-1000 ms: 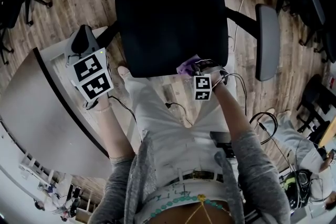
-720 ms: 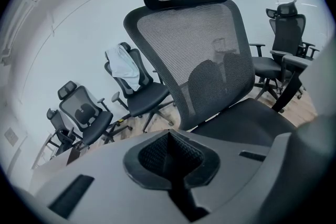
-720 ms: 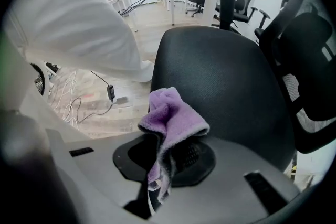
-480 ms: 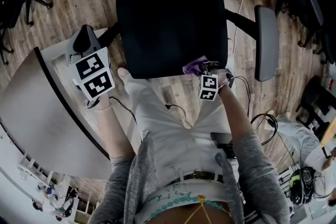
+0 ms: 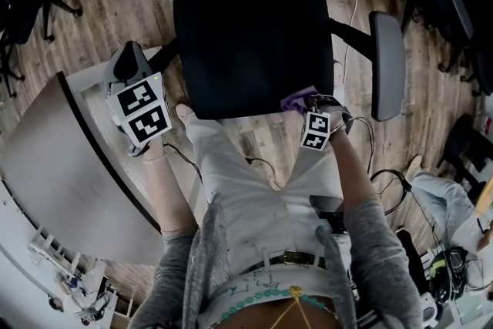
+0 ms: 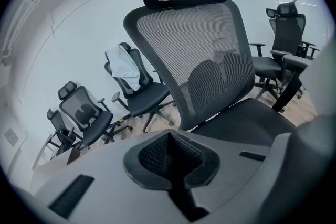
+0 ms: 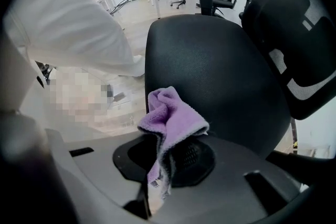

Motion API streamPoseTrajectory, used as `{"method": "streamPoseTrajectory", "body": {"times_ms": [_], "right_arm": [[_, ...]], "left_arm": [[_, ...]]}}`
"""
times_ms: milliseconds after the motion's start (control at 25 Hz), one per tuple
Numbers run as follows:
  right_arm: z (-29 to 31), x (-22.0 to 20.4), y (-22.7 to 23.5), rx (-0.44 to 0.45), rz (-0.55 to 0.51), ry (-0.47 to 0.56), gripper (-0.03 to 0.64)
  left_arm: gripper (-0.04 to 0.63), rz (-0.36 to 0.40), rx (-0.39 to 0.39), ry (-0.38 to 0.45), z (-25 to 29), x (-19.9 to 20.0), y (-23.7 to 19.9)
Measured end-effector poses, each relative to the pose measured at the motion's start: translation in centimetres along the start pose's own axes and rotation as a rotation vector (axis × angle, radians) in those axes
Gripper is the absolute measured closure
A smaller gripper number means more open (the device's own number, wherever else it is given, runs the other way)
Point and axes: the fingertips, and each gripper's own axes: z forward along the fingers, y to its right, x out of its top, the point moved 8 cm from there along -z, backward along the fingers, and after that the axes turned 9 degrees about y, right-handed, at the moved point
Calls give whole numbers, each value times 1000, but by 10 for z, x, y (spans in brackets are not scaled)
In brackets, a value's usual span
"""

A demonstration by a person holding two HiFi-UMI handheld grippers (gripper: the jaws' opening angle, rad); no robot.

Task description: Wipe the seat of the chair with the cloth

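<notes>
The seat lies straight before the person, with its backrest on the far side and an armrest to its right. The cloth touches the seat's near right corner, between the jaws of the right gripper. The left gripper hangs left of the seat, over a desk. Other chairs stand behind.

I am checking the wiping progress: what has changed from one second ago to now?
The right gripper, shut on the purple cloth, slid to the person's right along the front edge of the seat, toward its corner. The left gripper stayed shut and empty beside the seat.
</notes>
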Motion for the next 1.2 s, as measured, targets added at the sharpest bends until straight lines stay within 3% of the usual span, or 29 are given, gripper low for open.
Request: {"method": "streamPoseTrajectory", "body": {"times_ms": [520, 1200], "right_arm": [[-19, -30, 7, -19, 76, -87, 569], [-16, -27, 18, 59, 195, -162, 569]], "left_arm": [[589, 8, 10, 0, -3, 0, -1], [589, 18, 25, -1, 0, -2, 4]]}}
